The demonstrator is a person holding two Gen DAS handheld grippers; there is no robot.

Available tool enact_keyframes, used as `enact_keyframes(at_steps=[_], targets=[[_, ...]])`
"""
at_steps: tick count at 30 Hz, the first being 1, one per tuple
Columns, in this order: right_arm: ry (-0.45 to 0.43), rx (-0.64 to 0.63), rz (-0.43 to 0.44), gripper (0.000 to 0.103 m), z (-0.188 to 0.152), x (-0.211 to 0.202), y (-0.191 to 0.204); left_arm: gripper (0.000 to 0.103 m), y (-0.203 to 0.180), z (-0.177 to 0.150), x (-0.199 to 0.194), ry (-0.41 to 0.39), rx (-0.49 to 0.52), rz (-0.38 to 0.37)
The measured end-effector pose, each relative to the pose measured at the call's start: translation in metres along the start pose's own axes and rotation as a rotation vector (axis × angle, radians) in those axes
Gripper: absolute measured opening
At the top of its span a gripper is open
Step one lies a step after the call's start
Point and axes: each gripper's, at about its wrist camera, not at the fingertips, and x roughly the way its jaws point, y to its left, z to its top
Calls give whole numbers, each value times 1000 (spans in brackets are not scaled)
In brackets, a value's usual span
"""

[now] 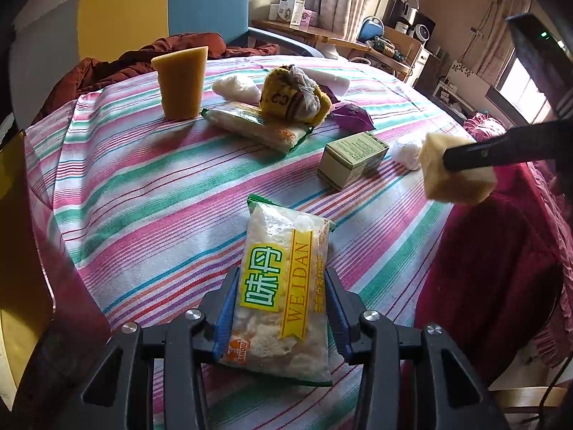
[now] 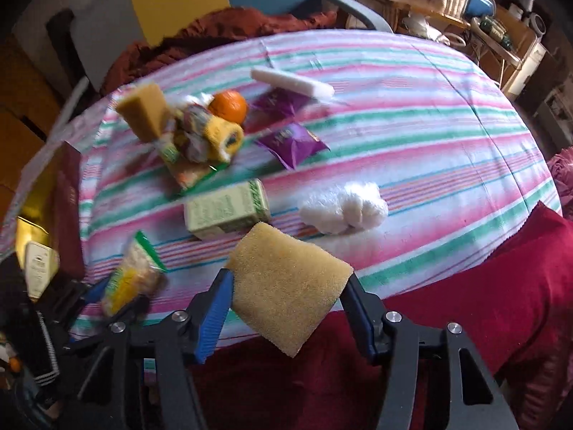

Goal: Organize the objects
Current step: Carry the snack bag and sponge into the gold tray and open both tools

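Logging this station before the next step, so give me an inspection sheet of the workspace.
Surface: striped cloth over a table.
Job's things: snack bag in left gripper; sponge in right gripper.
Clutter: upright sponge, second snack bag, green box, purple packets, orange, white foam bar, white wad.
Grippers: both shut on loads.
Cables: thin dark cable at lower right.
Surroundings: blue chair, red cushion, cluttered shelves.
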Motion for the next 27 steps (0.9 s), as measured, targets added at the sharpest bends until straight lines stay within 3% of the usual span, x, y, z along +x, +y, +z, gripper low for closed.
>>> enact_keyframes(at_steps=[8,12,18,27], targets=[[-121,-77,113,61,14,-22,53,45,12,-1,-52,-92,-45,10],[-134,-142,185,61,20,-17,93,45,38,-1,-84,-140,-129,43],[-116,-271,307,61,26,-7,171,45,99,-8,-136,-221,-283,142],[-58,-443,400,63,18,20,278,45,199,-26,-192,-295,-450,345]])
